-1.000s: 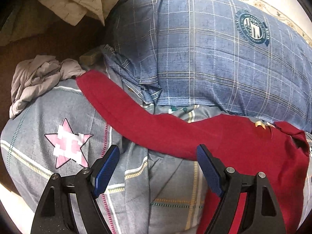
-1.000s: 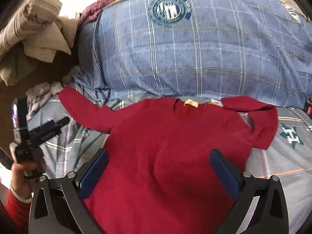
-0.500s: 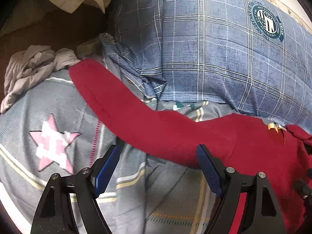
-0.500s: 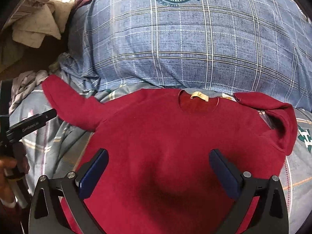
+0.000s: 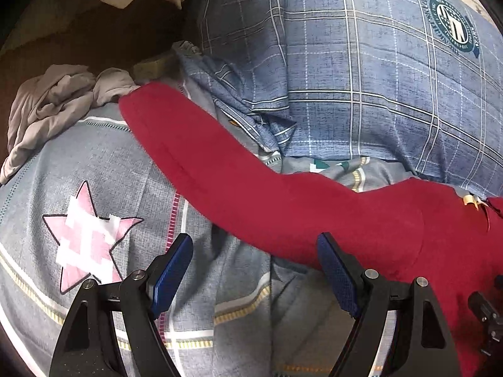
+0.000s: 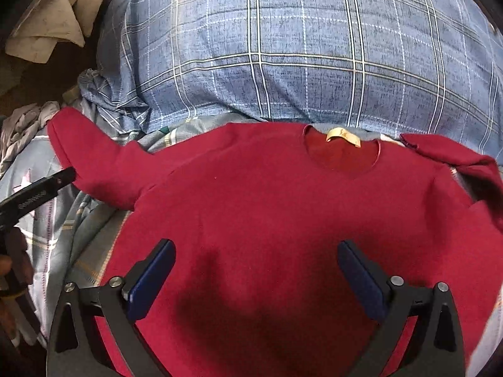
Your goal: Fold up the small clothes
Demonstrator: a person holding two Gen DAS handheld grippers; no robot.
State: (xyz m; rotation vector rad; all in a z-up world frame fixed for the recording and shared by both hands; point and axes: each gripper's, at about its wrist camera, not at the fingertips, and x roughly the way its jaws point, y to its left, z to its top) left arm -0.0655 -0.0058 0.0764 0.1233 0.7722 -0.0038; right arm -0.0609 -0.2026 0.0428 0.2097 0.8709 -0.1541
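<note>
Red sweater (image 6: 267,194) spread flat on grey bedsheet (image 5: 103,163), neck toward blue plaid pillow (image 6: 283,62); left sleeve (image 5: 204,157) stretched out straight, right sleeve folded in; left gripper (image 5: 254,270) spread wide, empty, just short of sleeve's near edge; right gripper (image 6: 256,278) spread wide, empty, over sweater's body, contact unclear.

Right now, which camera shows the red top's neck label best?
The right wrist view: the neck label sits near centre, inside the collar of the red top. In the left wrist view it is only a small sliver near the right edge.
</note>
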